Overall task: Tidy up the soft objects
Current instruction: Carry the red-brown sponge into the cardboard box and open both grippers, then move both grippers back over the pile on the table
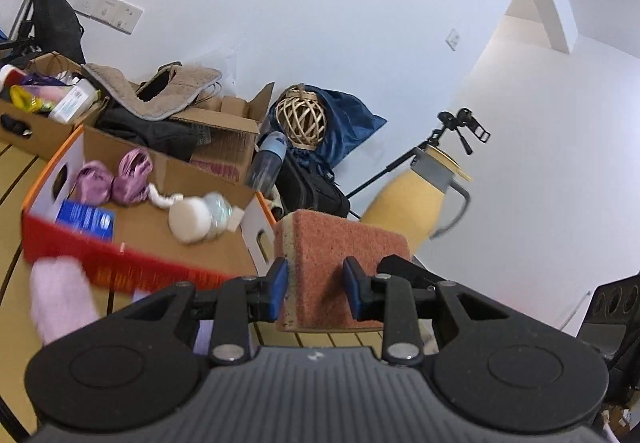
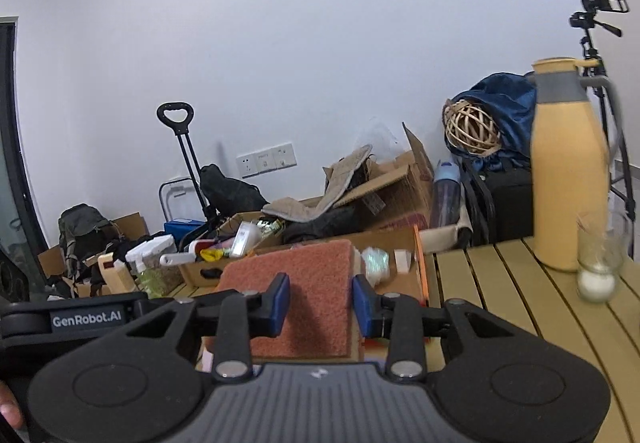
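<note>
- The left gripper [image 1: 314, 285] is clamped on a sponge [image 1: 340, 263], its blue fingers [image 1: 280, 285] pressing both sides; the sponge's red scouring face is turned up and a yellow layer shows along its edge.
- The sponge is held in the air, just right of the near corner of an open cardboard box [image 1: 256, 239] with a red front wall.
- In that box, ahead and left of the left gripper, lie two purple cloth bundles [image 1: 114, 183], a white soft ball [image 1: 190, 221], a blue packet [image 1: 86, 219] and a clear wrapped item [image 1: 218, 209].
- A pink fluffy thing [image 1: 60, 297], blurred, sits near the box's front wall, left of the left gripper.
- The right gripper [image 2: 320, 303] has its jaws apart, clamped on nothing; the sponge [image 2: 296, 283] appears between and beyond them, but I cannot tell whether they touch it.
- Right of the right gripper, a yellow jug [image 2: 568, 171] and a small glass jar [image 2: 598, 263] stand on the slatted table [image 2: 500, 283].
</note>
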`<state>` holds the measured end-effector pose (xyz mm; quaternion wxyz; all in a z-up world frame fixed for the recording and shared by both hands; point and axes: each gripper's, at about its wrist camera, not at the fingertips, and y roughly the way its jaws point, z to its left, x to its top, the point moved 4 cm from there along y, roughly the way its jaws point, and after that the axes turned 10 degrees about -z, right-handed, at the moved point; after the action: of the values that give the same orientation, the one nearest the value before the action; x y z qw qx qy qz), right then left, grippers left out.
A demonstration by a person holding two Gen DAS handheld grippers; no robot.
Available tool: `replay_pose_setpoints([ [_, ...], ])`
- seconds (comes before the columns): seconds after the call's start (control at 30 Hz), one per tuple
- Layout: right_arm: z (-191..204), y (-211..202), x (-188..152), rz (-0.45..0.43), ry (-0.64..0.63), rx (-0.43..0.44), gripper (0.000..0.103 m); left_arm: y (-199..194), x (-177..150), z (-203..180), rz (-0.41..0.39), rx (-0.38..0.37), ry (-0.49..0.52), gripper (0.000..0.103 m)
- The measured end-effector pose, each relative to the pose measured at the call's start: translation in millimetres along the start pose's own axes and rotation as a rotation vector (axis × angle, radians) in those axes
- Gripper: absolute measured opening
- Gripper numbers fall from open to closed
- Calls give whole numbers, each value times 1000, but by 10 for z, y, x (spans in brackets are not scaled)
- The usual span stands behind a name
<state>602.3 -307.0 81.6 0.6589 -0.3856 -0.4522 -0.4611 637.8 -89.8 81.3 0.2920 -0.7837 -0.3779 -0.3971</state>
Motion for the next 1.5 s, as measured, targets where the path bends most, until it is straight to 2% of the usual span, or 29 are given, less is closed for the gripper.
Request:
replay_pose_setpoints([
  [0.1, -127, 470, 209, 56, 21, 14, 33, 427, 199, 207, 45, 38, -40, 30],
  [0.2, -313, 996, 237, 136, 80, 17, 33, 774, 214, 445, 80, 72, -76, 30],
  [0.43, -523, 1872, -165, 246, 23, -74, 33, 1489, -54, 937, 203, 155, -105, 30],
  [0.57, -663, 2093, -353, 309, -9, -137, 34, 1775, -236, 1009, 279, 173, -65, 32],
  [0.63, -676, 2173, -472, 362, -84, -171, 35, 1804, -304, 1004, 272, 181, -26, 33],
  [0.7, -644, 2171, -544, 364, -172, -187, 28, 1766, -327, 987, 263, 162, -13, 34],
  [0.83, -601, 2126, -567, 394, -233, -202, 29, 1672, -301, 960, 265, 155, -9, 38],
  [0.93, -570, 2101, -557, 402, -237, -208, 31, 1526, -171, 870, 245, 171, 8, 45],
  [0.97, -564, 2095, -543, 402, -232, -210, 40, 1472, -102, 819, 234, 172, 21, 45],
  [1.0, -556, 2084, -512, 402, -222, -210, 45, 1367, -6, 764, 220, 171, 45, 45],
  [1.07, -489, 1981, -374, 377, -201, -198, 47, 1159, 181, 668, 191, 175, 83, 50],
  [1.17, -318, 1689, -26, 304, -198, -157, 59, 718, 444, 517, 132, 215, 155, 67],
  [1.2, -264, 1563, 105, 276, -201, -150, 60, 544, 515, 472, 104, 232, 179, 77],
  [1.23, -214, 1444, 225, 253, -205, -143, 61, 362, 568, 421, 79, 253, 206, 82],
  [1.37, -46, 911, 599, 176, -211, -116, 70, -253, 675, 215, 23, 318, 312, 88],
  [1.5, 112, 444, 718, 150, -237, -98, 72, -777, 633, 43, -7, 354, 385, 92],
])
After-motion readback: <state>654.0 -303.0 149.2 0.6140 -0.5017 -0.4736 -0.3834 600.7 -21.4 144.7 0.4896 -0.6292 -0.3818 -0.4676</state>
